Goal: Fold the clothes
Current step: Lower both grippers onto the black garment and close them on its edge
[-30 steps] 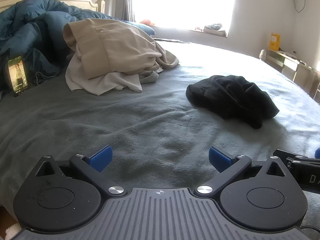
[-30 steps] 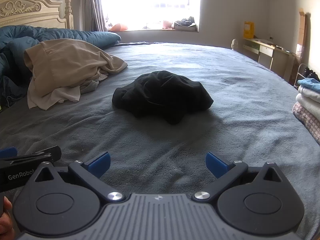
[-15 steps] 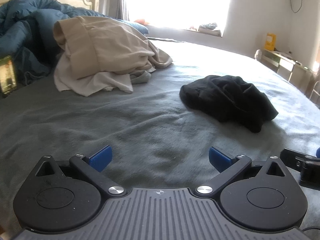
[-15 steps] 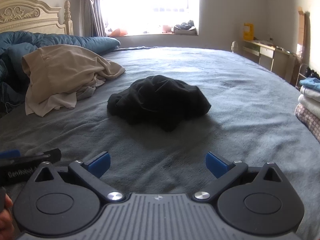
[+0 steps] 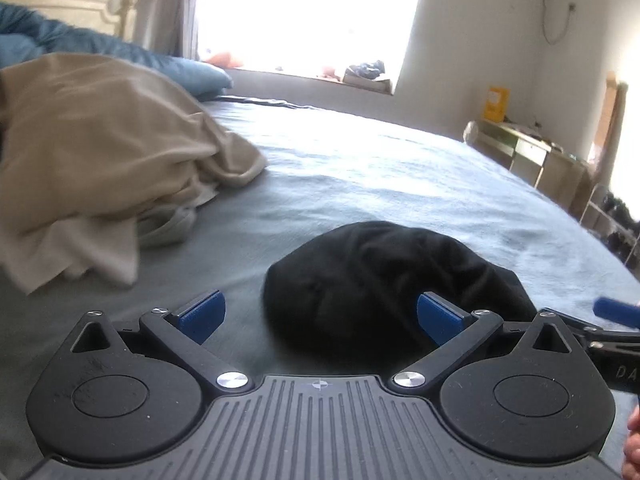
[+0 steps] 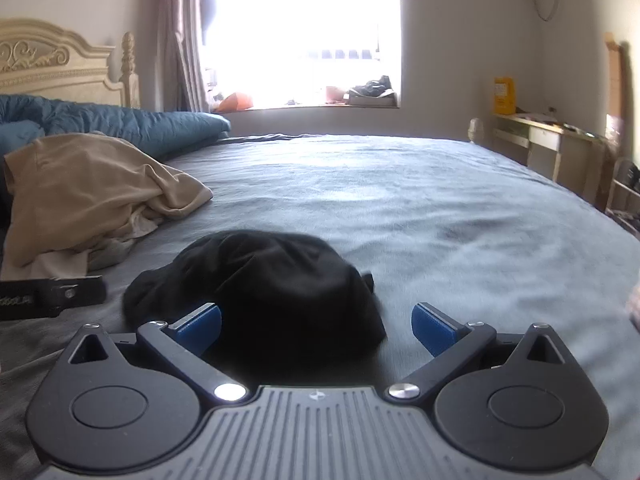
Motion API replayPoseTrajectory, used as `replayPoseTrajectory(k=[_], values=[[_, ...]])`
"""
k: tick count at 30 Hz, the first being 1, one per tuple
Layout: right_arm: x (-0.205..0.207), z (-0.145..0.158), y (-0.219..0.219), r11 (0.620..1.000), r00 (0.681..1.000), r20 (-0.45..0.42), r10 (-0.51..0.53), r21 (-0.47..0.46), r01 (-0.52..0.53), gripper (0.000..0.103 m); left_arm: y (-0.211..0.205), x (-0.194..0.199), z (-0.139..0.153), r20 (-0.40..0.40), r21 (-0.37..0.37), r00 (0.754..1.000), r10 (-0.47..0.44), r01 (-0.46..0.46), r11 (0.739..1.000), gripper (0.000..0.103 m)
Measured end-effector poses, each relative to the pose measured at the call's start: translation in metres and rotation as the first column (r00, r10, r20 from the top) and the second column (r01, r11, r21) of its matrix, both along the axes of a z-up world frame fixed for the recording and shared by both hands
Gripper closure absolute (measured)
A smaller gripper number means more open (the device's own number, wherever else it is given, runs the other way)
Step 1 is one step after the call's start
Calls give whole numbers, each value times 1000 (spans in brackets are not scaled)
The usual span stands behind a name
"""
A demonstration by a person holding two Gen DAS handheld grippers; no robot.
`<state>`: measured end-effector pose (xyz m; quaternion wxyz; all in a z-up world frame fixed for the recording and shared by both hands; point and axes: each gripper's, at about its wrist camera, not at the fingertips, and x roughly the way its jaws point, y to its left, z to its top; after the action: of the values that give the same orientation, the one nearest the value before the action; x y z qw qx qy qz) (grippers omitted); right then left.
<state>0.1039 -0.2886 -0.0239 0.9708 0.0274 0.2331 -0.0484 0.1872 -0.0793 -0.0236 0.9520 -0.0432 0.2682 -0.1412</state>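
Black garment lies crumpled just ahead of both spread hand-held grippers.

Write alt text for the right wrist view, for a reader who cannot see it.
The open right gripper points at a crumpled black garment lying on a grey-blue bedspread. A heap of beige clothing lies further left, before a rumpled blue duvet, with the left gripper at the left edge. A bright window fills the far wall.
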Motion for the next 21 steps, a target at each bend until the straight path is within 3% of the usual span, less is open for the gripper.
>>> replayPoseTrajectory(k=[4, 5, 7, 12, 13, 15, 17, 21], values=[[34, -12, 6, 996, 996, -15, 87, -21, -87, 2, -19, 30, -15, -48, 26, 999, -21, 22, 999, 11], [40, -16, 9, 994, 995, -26, 100, -33, -100, 4, -22, 35, -19, -62, 29, 998, -27, 28, 999, 21], [49, -25, 16, 990, 991, -49, 124, -59, -127, 8, -26, 40, -25, -89, 28, 995, -43, 46, 999, 31], [58, -35, 21, 984, 984, -83, 160, -70, -166, 29, -34, 42, -29, -111, 24, 990, -82, 85, 996, 57], [58, -35, 21, 983, 982, -84, 167, -64, -172, 38, -36, 40, -29, -106, 23, 991, -85, 88, 996, 66], [56, -32, 18, 982, 980, -84, 178, -53, -183, 43, -37, 35, -27, -98, 25, 991, -93, 96, 995, 75], [52, -28, 16, 982, 981, -83, 176, -51, -181, 60, -39, 29, -25, -92, 30, 991, -101, 104, 994, 86], [39, -18, 12, 985, 984, -76, 162, -44, -165, 78, -37, 23, -16, -73, 31, 991, -113, 116, 993, 93]])
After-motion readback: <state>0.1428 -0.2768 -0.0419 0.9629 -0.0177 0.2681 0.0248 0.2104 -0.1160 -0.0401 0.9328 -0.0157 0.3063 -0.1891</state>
